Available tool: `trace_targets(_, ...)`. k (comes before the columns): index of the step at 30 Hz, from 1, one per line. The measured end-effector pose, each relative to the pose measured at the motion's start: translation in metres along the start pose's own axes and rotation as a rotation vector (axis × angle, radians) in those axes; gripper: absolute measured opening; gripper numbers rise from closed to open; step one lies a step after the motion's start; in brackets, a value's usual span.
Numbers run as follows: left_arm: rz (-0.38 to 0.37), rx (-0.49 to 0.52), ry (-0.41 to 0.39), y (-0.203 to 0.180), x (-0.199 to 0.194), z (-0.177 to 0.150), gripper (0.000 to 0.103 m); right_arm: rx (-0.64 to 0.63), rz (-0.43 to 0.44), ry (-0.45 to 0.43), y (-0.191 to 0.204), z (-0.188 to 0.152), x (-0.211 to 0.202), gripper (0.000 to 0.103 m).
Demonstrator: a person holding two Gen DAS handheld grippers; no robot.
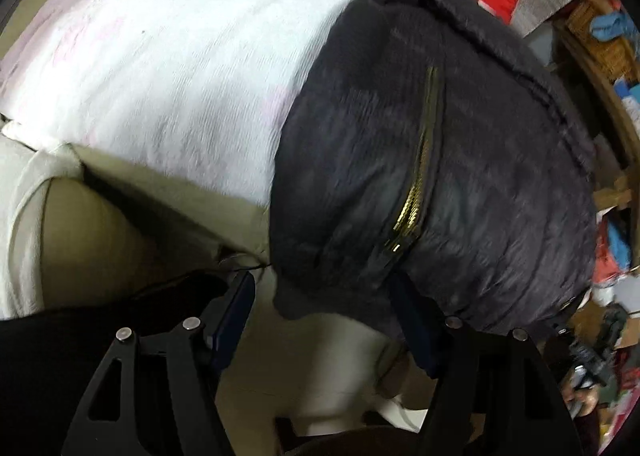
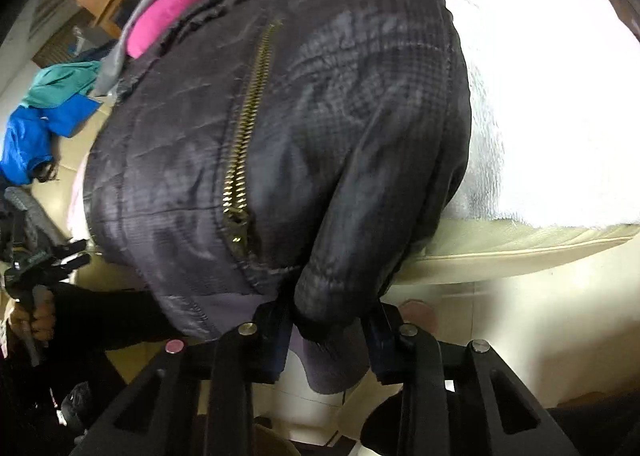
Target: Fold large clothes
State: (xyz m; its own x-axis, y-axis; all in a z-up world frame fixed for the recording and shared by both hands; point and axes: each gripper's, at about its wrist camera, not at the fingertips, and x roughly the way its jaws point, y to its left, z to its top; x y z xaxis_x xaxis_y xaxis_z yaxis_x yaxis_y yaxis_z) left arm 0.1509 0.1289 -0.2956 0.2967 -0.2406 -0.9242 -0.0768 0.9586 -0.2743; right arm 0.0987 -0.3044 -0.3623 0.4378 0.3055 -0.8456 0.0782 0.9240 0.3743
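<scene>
The dark jacket [image 2: 320,136] covers most of the sofa [image 2: 500,252] seat, and its hem hides the pads of the right claw [image 2: 328,340], so how firmly they press cannot be told. In the left wrist view the jacket's lower edge hides one fingertip of the left claw [image 1: 320,308]. The white blanket [image 1: 160,76] is blurred and overexposed. Clutter [image 1: 612,56] at the right edge is too smeared to name.
</scene>
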Motion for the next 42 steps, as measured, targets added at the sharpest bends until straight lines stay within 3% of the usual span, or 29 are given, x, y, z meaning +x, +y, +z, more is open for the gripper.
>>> trace_targets(5,0.078,-0.007,0.026,0.001,0.013,0.001,0.072,0.041,-0.022,0.034,-0.005,0.002,0.016,0.038)
trace_targets(9,0.11,0.014,0.083,0.0,0.038,-0.001,0.074,0.058,-0.063,0.038,-0.014,0.009,0.035,0.061)
trace_targets(12,0.125,0.042,0.107,-0.006,0.052,-0.006,0.074,0.038,-0.094,0.031,-0.015,0.013,0.045,0.069)
trace_targets(14,0.121,0.048,0.124,-0.006,0.061,-0.006,0.074,0.023,-0.092,0.023,-0.015,0.015,0.049,0.07)
trace_targets(16,0.097,0.05,0.126,-0.003,0.062,-0.008,0.074,0.001,-0.054,0.016,-0.013,0.016,0.049,0.062)
trace_targets(18,0.067,0.068,0.102,-0.016,0.066,-0.004,0.056,-0.026,-0.045,0.011,-0.006,0.012,0.045,0.039)
trace_targets(20,0.052,0.092,0.082,-0.02,0.06,-0.007,0.045,-0.056,-0.041,0.005,0.002,0.009,0.039,0.028)
trace_targets(21,0.053,0.092,0.077,-0.018,0.058,-0.008,0.028,-0.068,-0.034,-0.002,0.005,0.008,0.034,0.025)
trace_targets(24,0.003,0.049,0.068,-0.006,0.047,-0.007,0.014,-0.111,-0.003,-0.044,0.016,0.005,0.01,0.021)
trace_targets(29,-0.084,0.115,0.034,-0.01,0.023,-0.014,0.011,-0.2,0.068,-0.128,0.044,0.006,-0.039,0.017)
trace_targets(34,-0.201,0.095,0.004,-0.016,0.0,-0.009,0.009,-0.237,0.155,-0.256,0.067,0.025,-0.081,0.016)
trace_targets(42,-0.368,0.077,-0.135,-0.022,-0.072,0.047,0.008,-0.172,0.264,-0.448,0.093,0.075,-0.118,0.015)
